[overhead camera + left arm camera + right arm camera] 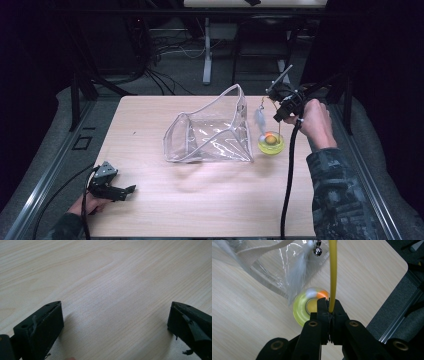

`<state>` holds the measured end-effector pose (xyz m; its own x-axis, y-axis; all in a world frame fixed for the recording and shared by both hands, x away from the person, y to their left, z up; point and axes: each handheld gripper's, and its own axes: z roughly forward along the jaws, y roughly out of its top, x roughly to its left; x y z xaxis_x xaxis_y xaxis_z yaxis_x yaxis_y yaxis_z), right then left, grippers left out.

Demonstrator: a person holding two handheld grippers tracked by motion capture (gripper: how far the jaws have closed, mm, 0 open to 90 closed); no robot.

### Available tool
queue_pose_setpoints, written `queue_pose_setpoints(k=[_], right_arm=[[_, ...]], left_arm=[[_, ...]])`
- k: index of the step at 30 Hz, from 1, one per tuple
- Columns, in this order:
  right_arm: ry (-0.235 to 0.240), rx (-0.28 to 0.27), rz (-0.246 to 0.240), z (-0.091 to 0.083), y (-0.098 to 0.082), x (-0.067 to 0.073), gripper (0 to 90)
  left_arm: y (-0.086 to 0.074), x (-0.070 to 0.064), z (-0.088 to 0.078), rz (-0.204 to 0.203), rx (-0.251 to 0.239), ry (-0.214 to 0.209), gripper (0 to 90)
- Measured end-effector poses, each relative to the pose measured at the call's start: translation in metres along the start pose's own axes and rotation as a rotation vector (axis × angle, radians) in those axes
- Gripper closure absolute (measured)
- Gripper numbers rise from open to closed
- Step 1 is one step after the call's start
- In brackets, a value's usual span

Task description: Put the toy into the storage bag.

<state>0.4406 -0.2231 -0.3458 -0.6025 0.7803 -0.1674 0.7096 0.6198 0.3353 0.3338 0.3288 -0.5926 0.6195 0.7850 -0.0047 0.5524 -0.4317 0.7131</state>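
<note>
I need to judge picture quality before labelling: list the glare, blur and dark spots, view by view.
High view: surroundings nearly black, table evenly lit, glare streaks on the clear bag. Left gripper view: sharp wood grain, soft shadows under the open left gripper. Right gripper view: feather and yellow toy base soft with blur; right gripper sharp.

A clear bag [210,131] is sitting mid-table [200,210], a round toy [271,143] lying just right of it, the left gripper [131,189] resting near-left.
</note>
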Motion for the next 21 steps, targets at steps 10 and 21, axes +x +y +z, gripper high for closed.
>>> queue_pose_setpoints(k=[10, 21], right_arm=[[-0.039, -0.017, -0.015, -0.015, 0.014, 0.000, 87.9], [-0.058, -0.051, -0.003, -0.031, 0.024, 0.000, 88.0]], left_arm=[[0.000, 0.001, -0.001, 0.005, 0.009, -0.005, 0.3], [0.000, 0.001, -0.001, 0.007, 0.009, -0.005, 0.3]])
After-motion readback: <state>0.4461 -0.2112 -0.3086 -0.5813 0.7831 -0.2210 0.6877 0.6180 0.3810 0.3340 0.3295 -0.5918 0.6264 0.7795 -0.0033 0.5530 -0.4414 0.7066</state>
